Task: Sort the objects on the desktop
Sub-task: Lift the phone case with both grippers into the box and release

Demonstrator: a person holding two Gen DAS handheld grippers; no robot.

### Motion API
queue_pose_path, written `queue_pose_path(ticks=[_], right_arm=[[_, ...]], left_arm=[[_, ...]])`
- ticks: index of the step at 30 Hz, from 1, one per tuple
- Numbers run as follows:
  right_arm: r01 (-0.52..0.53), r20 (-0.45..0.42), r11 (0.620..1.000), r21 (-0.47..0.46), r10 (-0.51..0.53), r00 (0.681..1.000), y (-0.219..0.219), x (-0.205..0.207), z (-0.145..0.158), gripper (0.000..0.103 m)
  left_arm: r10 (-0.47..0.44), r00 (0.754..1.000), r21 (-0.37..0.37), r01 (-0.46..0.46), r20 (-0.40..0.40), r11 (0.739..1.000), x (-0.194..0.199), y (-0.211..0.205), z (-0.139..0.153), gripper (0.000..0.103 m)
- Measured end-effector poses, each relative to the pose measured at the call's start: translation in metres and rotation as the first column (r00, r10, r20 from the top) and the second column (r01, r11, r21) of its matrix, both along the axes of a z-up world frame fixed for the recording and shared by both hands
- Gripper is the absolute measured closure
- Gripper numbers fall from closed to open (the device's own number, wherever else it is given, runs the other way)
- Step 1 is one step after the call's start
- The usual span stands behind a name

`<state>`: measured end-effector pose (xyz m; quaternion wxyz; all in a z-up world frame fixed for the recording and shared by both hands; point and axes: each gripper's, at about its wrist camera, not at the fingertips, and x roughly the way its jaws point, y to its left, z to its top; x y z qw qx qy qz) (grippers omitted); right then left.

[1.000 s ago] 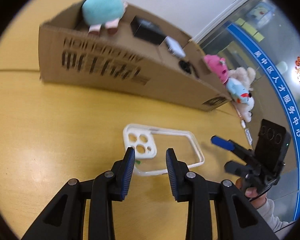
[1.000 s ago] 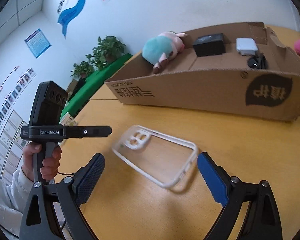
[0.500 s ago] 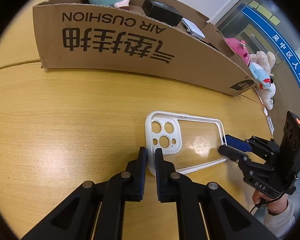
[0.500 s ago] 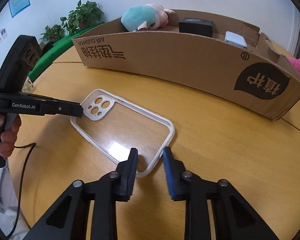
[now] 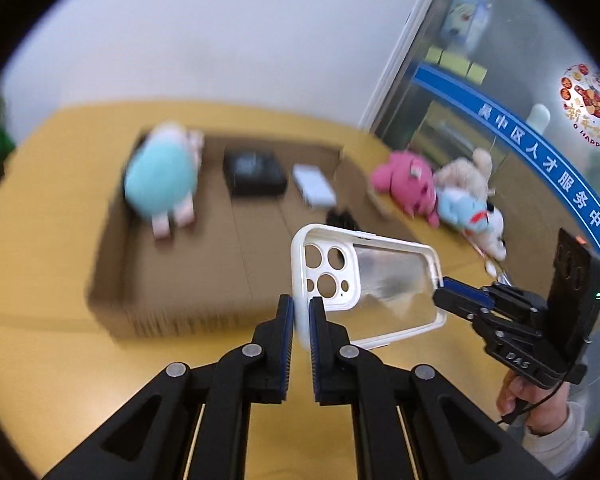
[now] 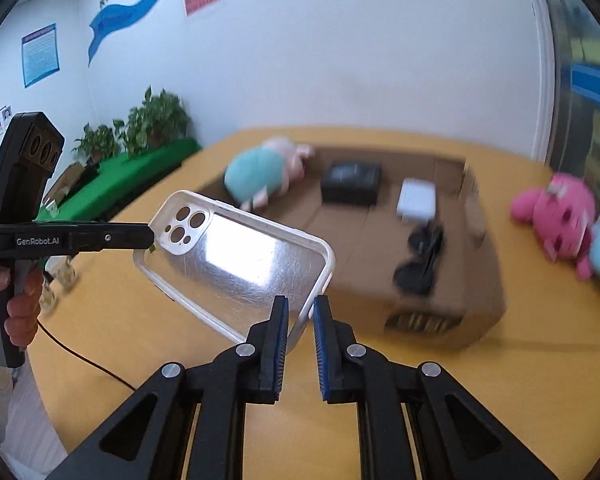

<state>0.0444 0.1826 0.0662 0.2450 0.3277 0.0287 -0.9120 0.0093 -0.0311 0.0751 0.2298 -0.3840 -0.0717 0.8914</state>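
A clear phone case with a white rim hangs in the air above the yellow table, held at both ends. My left gripper is shut on its camera-hole end. My right gripper is shut on the rim at the opposite end of the phone case. From the left wrist view the right gripper comes in from the right; from the right wrist view the left gripper comes in from the left. Behind the case stands an open cardboard box.
The box holds a teal plush, a black box, a white charger and a black cable. Pink, beige and blue plush toys lie on the table right of the box. A cord trails from the left handle.
Both grippers have shut on the phone case and lifted it off the table. The views now look down into the box from higher up.
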Motion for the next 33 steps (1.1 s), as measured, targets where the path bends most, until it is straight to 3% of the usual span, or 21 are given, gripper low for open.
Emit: queue_pose_path(ticks=[5,10,16,21,27,33], right_arm=[[-0.012,-0.091,1.000,-0.002,0.012,0.996,-0.014,-0.037,0.045,0.091],[-0.064,-0.064,0.998,-0.027,0.062,0.996,-0.038,-0.085,0.053,0.091],[-0.087,0.085,0.994,-0.072,0.093,0.992,-0.076,-0.147,0.004,0.091],[-0.063,0.199,0.993,-0.100,0.082,0.976,-0.085,-0.175,-0.040,0.090],[-0.047,0.336,0.996,-0.078,0.071,0.939,-0.093,-0.192,-0.077,0.089],[-0.037,0.466,0.999,-0.034,0.049,0.883,-0.103,-0.199,-0.101,0.088]], left_arm=[[0.022,0.998,-0.020,-0.023,-0.055,1.000,-0.036,-0.011,0.030,0.096],[0.071,0.997,-0.054,-0.073,-0.021,0.996,-0.071,-0.031,0.026,0.096],[0.122,0.986,-0.119,-0.109,0.113,0.987,-0.123,-0.052,-0.009,0.096],[0.130,0.965,-0.189,-0.088,0.226,0.978,-0.152,-0.057,-0.053,0.096],[0.150,0.931,-0.268,-0.059,0.332,0.961,-0.163,-0.052,-0.091,0.096],[0.184,0.902,-0.402,-0.013,0.391,0.916,-0.169,-0.042,-0.109,0.097]])
